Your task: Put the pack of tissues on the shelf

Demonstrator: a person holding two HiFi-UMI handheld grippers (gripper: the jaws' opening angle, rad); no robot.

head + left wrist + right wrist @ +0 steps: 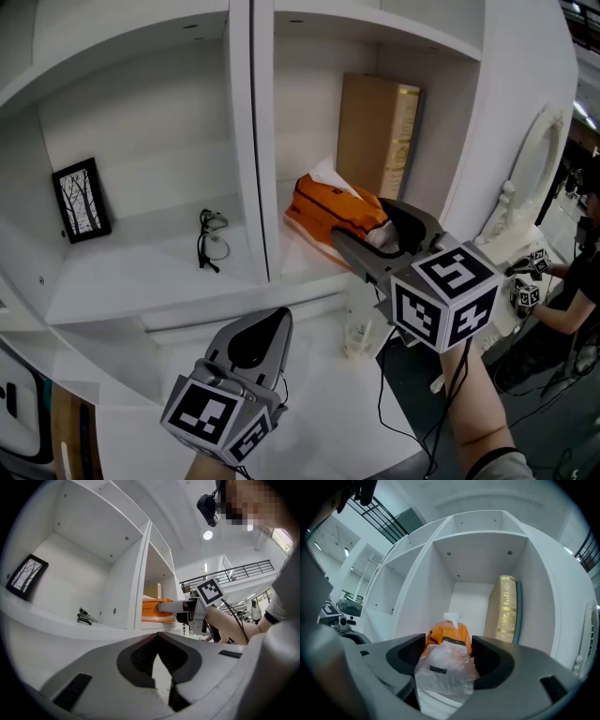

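The orange pack of tissues (337, 211) lies on the floor of the right shelf compartment (300, 253), a white tissue sticking up from its top. My right gripper (370, 230) reaches into that compartment with its jaws on either side of the pack's clear near end (445, 663). The jaws stand wide and do not squeeze the pack. From the left gripper view the orange pack (151, 610) shows beyond the divider, with the right gripper at it. My left gripper (278, 319) hangs low in front of the shelf, shut and holding nothing.
A tall brown box (375, 136) stands at the back right of the same compartment. A white divider (251, 141) separates it from the left compartment, which holds black glasses (213, 239) and a framed picture (82, 200). A clear cup (358, 333) sits on the lower surface. A person stands at far right (572, 281).
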